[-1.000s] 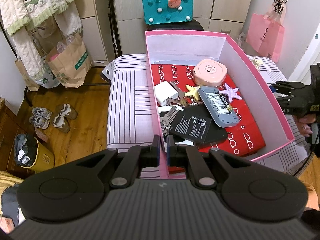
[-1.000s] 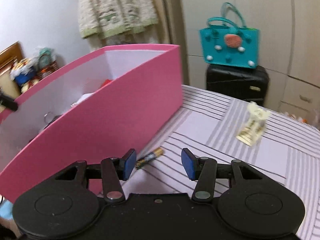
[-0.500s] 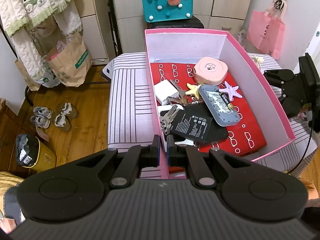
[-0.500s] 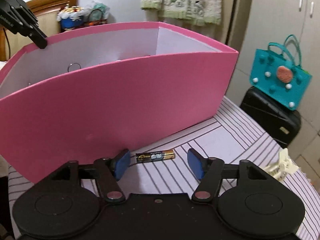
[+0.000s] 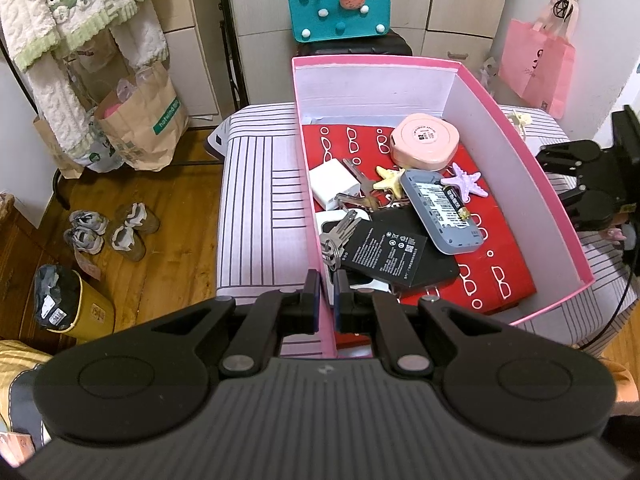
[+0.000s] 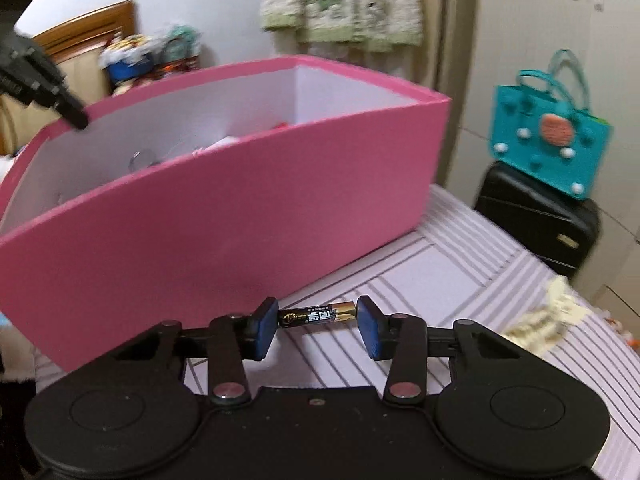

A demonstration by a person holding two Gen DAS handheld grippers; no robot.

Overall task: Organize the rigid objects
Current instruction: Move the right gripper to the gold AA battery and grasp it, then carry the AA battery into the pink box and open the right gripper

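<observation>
- The battery (image 6: 318, 316) is small and thin, black w/ a gold band at one end and white writing on its side.
- It lies flat on the striped cloth (image 6: 460, 280), just beside the outside wall of the pink box (image 6: 240, 216).
- Its long way runs side to side across the right wrist view, gold end toward the right pad.
- The right gripper (image 6: 318, 330) sits around it: blue pads (image 6: 266, 330) at each end, one end at each pad. The jaws are closing w/ the battery between them. The left end looks like it touches its pad; can't tell if the gold end touches yet.
- The left gripper (image 5: 325, 300) is clamped on the near wall of the pink box, one finger outside, one inside.
- Inside the box, on a red sheet w/ white glasses drawn on it: a 2nd battery (image 5: 454, 202) on top of a gray device (image 5: 440, 212), lying slanted; a black flat pack (image 5: 386, 254); keys (image 5: 340, 236); a white charger (image 5: 334, 184); a round pink case (image 5: 424, 142); a yellow star (image 5: 388, 178) and a purple star (image 5: 466, 184).
- Further off: a cream clip (image 6: 544, 320) on the cloth (blurry), a teal bag (image 6: 550, 140) on a black suitcase (image 6: 536, 216).
</observation>
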